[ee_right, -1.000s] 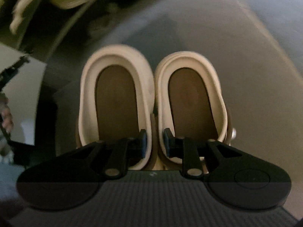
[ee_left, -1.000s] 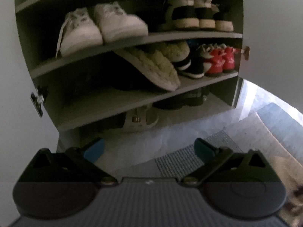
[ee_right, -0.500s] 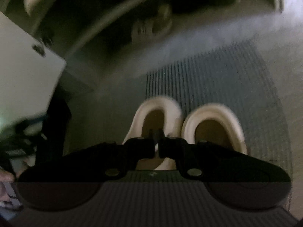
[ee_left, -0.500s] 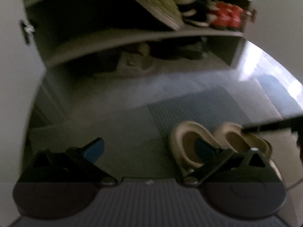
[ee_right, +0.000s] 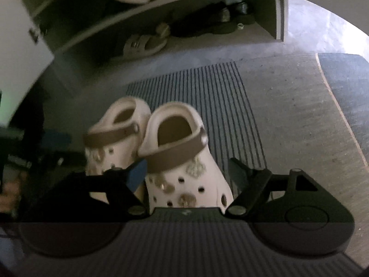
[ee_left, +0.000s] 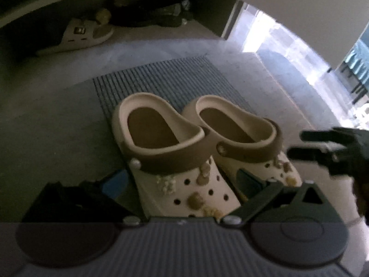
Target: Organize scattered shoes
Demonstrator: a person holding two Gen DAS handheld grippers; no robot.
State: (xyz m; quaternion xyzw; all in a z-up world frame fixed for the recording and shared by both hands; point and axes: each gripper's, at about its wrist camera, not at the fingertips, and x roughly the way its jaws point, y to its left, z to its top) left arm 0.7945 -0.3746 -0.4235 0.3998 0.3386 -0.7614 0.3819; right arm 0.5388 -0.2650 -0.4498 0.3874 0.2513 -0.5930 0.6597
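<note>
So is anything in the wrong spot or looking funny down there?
Yes, the pair of cream clogs sits on the striped mat on the floor instead of in the shoe cabinet behind it. They stand neatly side by side, not tipped. Also odd: a single grey sandal on the cabinet's bottom level, no partner visible beside it.

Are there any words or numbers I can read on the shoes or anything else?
None can be read.
Sandal under the shelf: a small dark patch on its strap, too blurred to read.
Clogs: only holes and charms, no letters.
Mat: just stripes.
</note>
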